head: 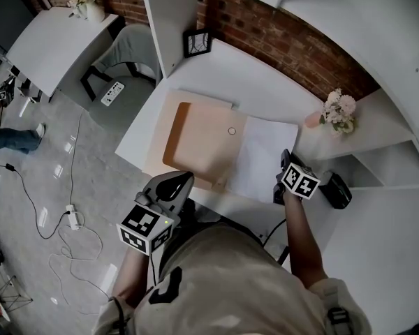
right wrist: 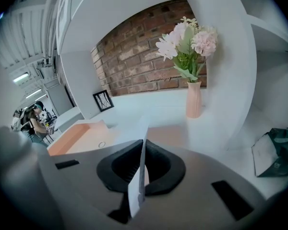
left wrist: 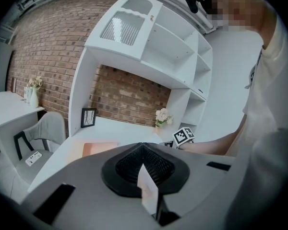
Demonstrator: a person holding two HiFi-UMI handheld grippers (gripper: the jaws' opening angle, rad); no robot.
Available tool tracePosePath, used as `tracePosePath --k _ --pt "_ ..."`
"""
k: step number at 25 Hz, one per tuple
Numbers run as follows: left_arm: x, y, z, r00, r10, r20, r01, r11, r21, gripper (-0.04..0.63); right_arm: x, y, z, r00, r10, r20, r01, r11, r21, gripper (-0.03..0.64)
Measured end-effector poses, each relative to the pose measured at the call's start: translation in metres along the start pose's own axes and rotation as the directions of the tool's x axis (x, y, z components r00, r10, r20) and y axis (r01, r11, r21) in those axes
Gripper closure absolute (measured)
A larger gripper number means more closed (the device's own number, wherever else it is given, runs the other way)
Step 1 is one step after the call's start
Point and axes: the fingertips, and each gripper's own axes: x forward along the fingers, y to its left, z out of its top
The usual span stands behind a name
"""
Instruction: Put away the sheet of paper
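The sheet of paper point(head: 262, 158) lies on the counter point(head: 230, 68) against the open folder point(head: 202, 142), not yet inside. The right gripper point(head: 284, 166) has its fingers clamped on the sheet's edge, and the left gripper point(head: 178, 182) apparently pinches the folder's edge; tucking it in remains

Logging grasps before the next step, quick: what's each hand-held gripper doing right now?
Left hand-held gripper: shut on the tan envelope, at its edge.
Right hand-held gripper: shut on the sheet of paper.
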Motion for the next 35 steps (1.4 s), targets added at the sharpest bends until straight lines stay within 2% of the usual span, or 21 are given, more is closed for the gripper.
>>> tracePosePath --k 19,26,35 --pt "-0.023 0.018 -0.004 0.999 -0.028 0.042 0.029 1.0 -0.008 0.58 -0.002 0.045 0.008 0.998 0.051 0.043 -0.05 0.998 -0.036 0.589" --pt "-0.037 0.033 -0.006 0.997 -0.061 0.053 0.061 0.998 -0.002 0.58 -0.013 0.062 0.018 0.996 0.037 0.085 -0.036 0.999 -0.014 0.589" --pt "-0.047 0.048 -0.007 0.992 -0.112 0.052 0.112 0.994 -0.001 0.58 -0.03 0.1 0.026 0.987 0.092 0.131 -0.099 0.994 0.052 0.589"
